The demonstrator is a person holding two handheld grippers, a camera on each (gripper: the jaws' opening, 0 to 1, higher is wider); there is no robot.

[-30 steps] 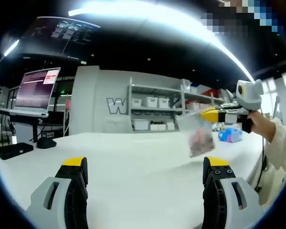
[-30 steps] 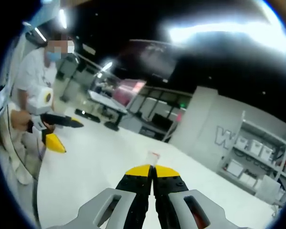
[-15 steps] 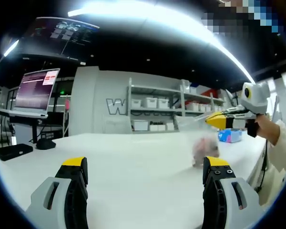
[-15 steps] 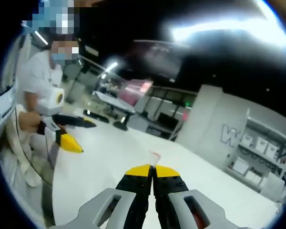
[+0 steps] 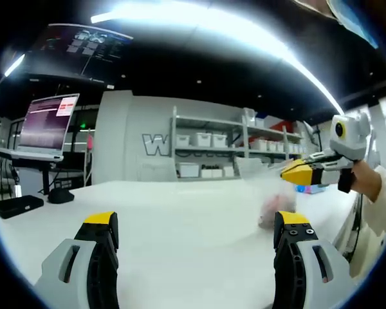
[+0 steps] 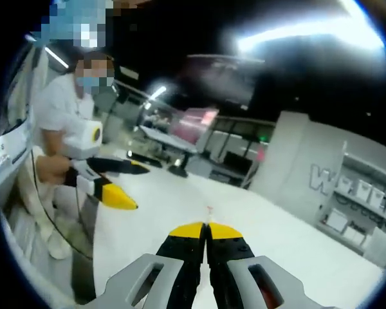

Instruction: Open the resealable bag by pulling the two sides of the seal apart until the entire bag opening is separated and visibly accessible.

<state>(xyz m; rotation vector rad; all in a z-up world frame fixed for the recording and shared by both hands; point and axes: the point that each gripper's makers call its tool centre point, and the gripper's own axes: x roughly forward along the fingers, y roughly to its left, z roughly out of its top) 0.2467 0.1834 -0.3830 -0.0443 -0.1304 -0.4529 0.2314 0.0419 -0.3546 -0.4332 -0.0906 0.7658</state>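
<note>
The clear resealable bag [image 5: 272,207] with pinkish contents hangs blurred over the white table [image 5: 180,206], just beyond my left gripper's right jaw. My right gripper [image 5: 296,172] comes in from the right, shut on the bag's top edge. In the right gripper view, a thin sliver of the bag [image 6: 210,211] with a red speck stands up from my right gripper [image 6: 204,229], whose yellow tips are pressed together. My left gripper [image 5: 197,222] is open and holds nothing. It also appears at the left of the right gripper view, my left gripper [image 6: 136,187] in a hand, jaws apart.
A person in white [image 6: 64,119] stands at the table's edge. Beyond the table are a monitor on a stand [image 5: 48,122], grey shelves with white bins [image 5: 212,145] and a black device [image 5: 18,204]. A blue packet [image 5: 309,188] lies at the far right.
The right gripper has shifted right and slightly up in the left gripper view, and the bag has swung lower and blurred. The right gripper view has turned toward the person. The left gripper stayed open.
</note>
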